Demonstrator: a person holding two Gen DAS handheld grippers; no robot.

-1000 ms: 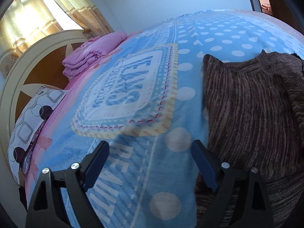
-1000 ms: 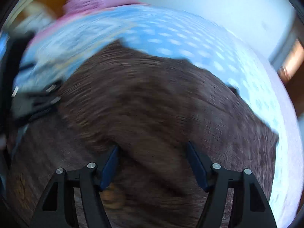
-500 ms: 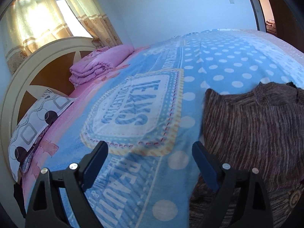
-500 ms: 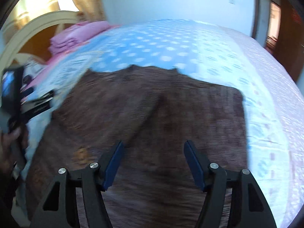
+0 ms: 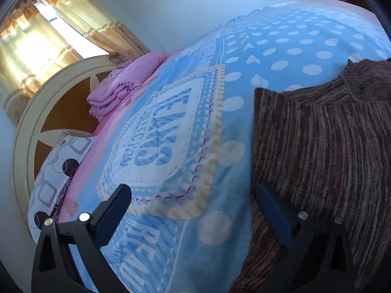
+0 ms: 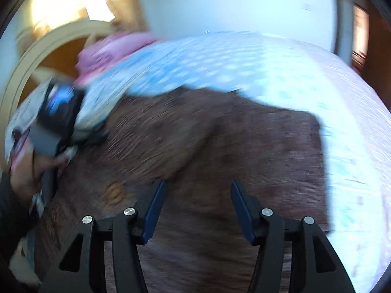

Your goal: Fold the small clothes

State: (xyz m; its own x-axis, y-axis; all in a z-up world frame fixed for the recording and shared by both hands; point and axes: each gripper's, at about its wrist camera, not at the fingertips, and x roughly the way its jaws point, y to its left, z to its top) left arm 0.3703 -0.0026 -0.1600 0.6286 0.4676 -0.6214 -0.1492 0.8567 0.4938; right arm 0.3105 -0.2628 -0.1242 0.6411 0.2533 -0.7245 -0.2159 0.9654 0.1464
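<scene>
Left tongs [image 5: 193, 210] just opening wide over blanket [image 5: 281, 56], right tongs [image 6: 198, 205] narrowing, empty, above brown sweater [image 6: 220, 134], left hand [image 6: 27, 171] seen only there.

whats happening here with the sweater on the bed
A person holds a gripper in each hand over a brown knit sweater lying on a blue dotted blanket. The left gripper hovers at the sweater's edge, its jaws just opened wider with nothing between them. The right gripper is above the sweater's middle, its jaws just closing somewhat, gripping nothing. The view is blurred. No fold is under way yet.
</scene>
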